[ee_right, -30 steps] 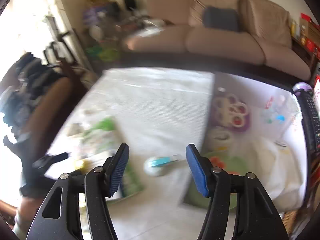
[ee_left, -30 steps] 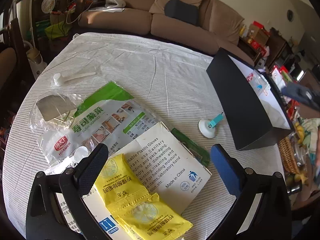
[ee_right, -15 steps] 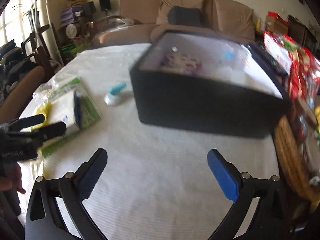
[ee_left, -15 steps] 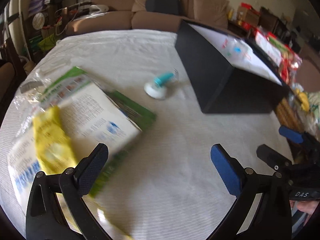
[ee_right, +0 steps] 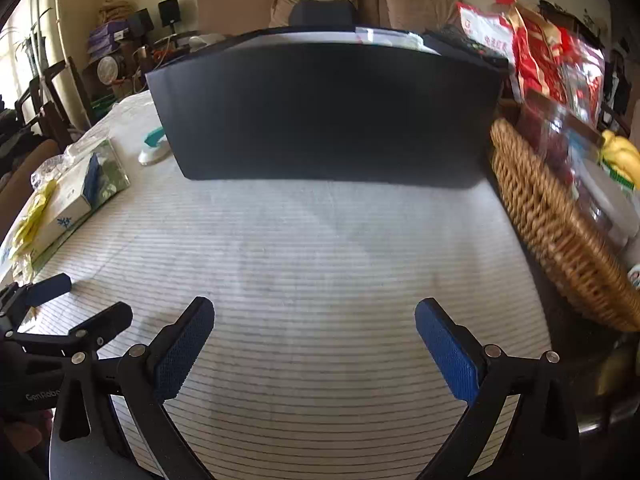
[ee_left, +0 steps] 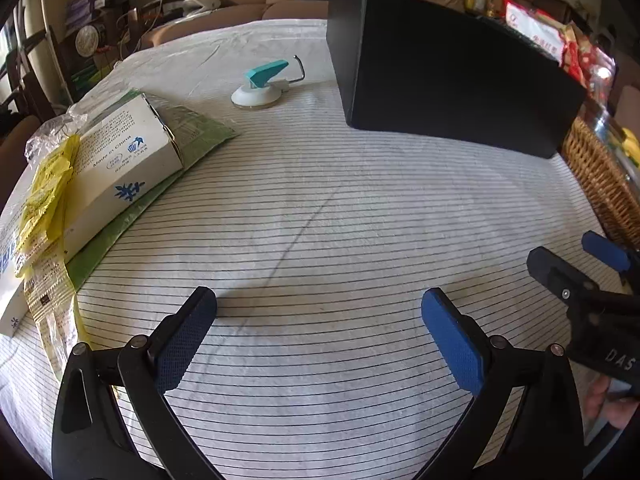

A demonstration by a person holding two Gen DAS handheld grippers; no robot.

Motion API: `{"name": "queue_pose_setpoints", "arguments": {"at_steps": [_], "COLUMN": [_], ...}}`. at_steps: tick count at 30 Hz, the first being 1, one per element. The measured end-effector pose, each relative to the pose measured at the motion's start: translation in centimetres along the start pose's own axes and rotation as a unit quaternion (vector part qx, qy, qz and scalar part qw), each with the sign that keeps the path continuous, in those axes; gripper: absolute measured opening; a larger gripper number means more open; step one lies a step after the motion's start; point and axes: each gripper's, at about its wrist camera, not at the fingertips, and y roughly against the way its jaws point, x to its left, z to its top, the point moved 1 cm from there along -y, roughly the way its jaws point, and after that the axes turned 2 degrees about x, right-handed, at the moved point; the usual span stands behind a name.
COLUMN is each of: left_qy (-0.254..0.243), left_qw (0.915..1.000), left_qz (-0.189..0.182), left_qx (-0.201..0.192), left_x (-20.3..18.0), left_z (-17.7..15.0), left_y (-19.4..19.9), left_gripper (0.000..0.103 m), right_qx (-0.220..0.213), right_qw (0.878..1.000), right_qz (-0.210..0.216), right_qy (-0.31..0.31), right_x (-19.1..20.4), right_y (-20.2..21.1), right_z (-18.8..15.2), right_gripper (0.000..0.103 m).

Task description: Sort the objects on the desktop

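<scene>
Tongs on the left, seen from the left wrist: left gripper (ee_left: 318, 328) spread wide, blue pads well apart, nothing between them, held above the striped tablecloth (ee_left: 320, 216); right gripper (ee_left: 576, 264) enters at the right edge, its spread not clear from this angle. Black box (ee_left: 452, 76) stands at the far right of the table; its interior is hidden in this view. Suction hook (ee_left: 262, 86) with a teal lever sits on the cloth just left of the box, apart from it. White glove carton (ee_left: 120, 160) lies at the left on a green packet (ee_left: 192, 132); yellow sachets (ee_left: 44, 196) lie across the carton's near end.

Right wrist view: right gripper (ee_right: 314, 340) equally wide open, holding nothing, touching nothing; left gripper (ee_right: 76, 300) visible at the lower left, jaws parted. Black box (ee_right: 328, 112) faces the camera; only pale paper shows above its rim, contents otherwise unreadable. Wicker basket (ee_right: 560, 236) at the right holds clear packaging and bananas (ee_right: 622, 156); suction hook (ee_right: 154, 148) just beside the box's left corner.
</scene>
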Motion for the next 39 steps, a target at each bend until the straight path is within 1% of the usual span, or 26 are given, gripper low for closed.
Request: {"name": "queue_pose_setpoints", "arguments": {"at_steps": [2,3,6,8,16,20,39], "left_qy": [-0.005,0.000,0.010,0.014,0.020,0.027,0.033], "left_qw": [0.9999,0.9999,0.9998,0.9997,0.9996,0.9993,0.9991], "left_qz": [0.012,0.011,0.019,0.021,0.020,0.024,0.026], "left_qx": [-0.007,-0.007,-0.006,-0.006,-0.005,-0.006,-0.006], "left_x": [-0.6,-0.7,-0.7,-0.6,-0.2,0.0,0.3], "left_z": [-0.3,-0.3,-0.2,-0.1,0.2,0.1,0.0], "left_y": [0.1,0.1,-0.1,-0.1,-0.3,-0.3,-0.2], "left_gripper": [0.103,0.103,0.103,0.103,0.103,0.103,0.103], "right_qx": [0.005,0.013,0.013,0.027,0.030,0.036,0.036], "right_qw": [1.000,1.000,1.000,0.999,1.000,0.999,0.999], "right_qz": [0.011,0.015,0.012,0.010,0.002,-0.015,-0.024], "right_qy": [-0.006,-0.006,-0.013,-0.014,-0.007,0.005,-0.006], "right_x": [-0.1,-0.1,-0.5,-0.6,-0.6,-0.2,-0.8], "right_y": [-0.4,-0.6,-0.5,-0.9,-0.8,-0.9,-0.8], "right_z": [-0.6,-0.7,-0.7,-0.8,-1.0,-1.1,-1.2], "right_gripper": [0.103,0.103,0.103,0.103,0.103,0.103,0.103]}}
